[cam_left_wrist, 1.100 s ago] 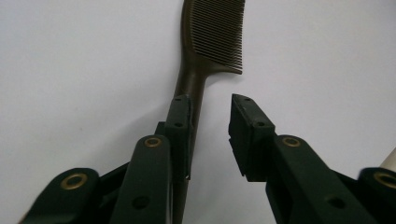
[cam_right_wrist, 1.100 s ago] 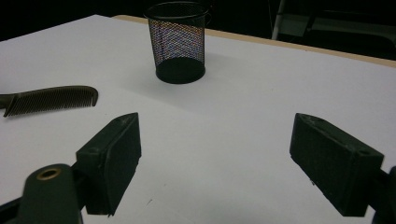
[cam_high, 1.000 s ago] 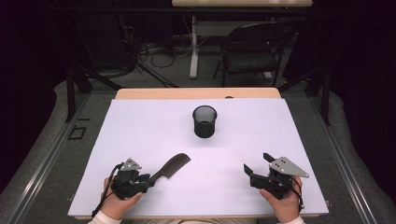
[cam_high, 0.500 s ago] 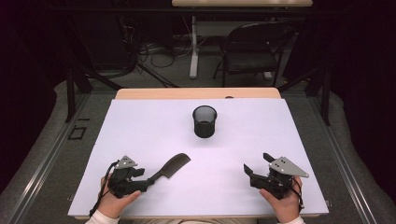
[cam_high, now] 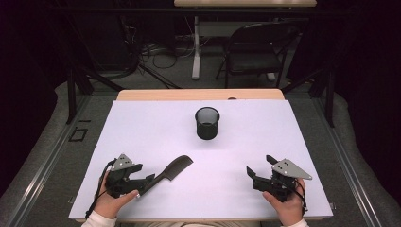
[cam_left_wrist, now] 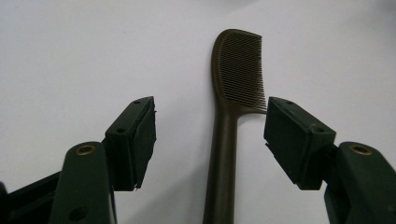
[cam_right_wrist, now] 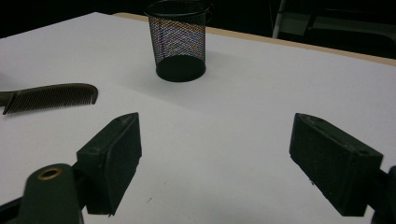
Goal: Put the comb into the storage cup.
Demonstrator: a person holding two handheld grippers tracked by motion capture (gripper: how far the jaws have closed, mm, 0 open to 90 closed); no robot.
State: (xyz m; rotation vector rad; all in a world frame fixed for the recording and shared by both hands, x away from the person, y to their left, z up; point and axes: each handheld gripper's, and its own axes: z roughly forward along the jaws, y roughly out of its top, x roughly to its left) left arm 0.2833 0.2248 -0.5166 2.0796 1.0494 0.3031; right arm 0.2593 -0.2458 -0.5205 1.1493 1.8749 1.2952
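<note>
- Dark room all around you in the high view: a white sheet covers the table (cam_high: 142, 127), a strip of bare wood shows along the far edge at twelve o'clock, and beyond it stand a black folding chair (cam_high: 257, 52), a table leg and loose cables on grey floor.
- On that sheet, the black mesh cup (cam_high: 207, 123) stands upright near the centre, slightly toward twelve o'clock.
- The dark comb (cam_high: 170, 171) lies flat at about seven o'clock from the cup, teeth end toward the centre, handle running into your left gripper (cam_high: 147, 179).
- Your right gripper (cam_high: 253, 174) rests at five o'clock, well apart from cup and comb.
- From the left gripper view, your jaws have just been opening and stand wide; the comb's handle lies between the pads, touching neither, on bare white surface.
- From the right gripper view, your jaws gape wide over white sheet with nothing between them; the cup sits at eleven o'clock, the comb's teeth at nine o'clock, darkness behind.
</note>
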